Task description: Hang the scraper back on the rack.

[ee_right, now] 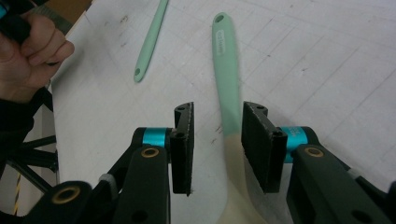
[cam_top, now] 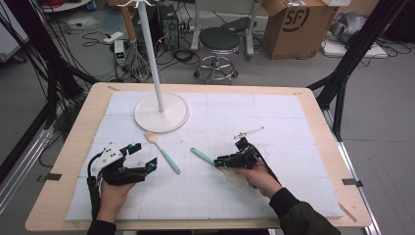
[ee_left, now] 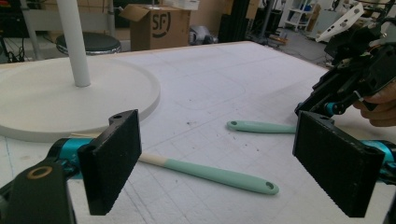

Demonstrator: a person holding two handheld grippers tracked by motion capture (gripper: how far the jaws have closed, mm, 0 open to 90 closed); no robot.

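Table with white stand base; left gripper, jaws wide, empty, beside one spatula; right gripper, jaws narrowed astride second spatula, gap on one side; risk: off-centre closing could skid it.

Mint-handled spatula flat on mat, btwn tool pads

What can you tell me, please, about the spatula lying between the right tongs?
The spatula has a mint-green handle, seemingly silicone or plastic, with a hanging hole at its far end and small raised lettering below it. Toward the near end it passes into a pale cream blade. It lies flat on the white foam mat, handle pointing away from the right tongs, whose open jaws straddle its neck; the right pad looks close, contact unclear.
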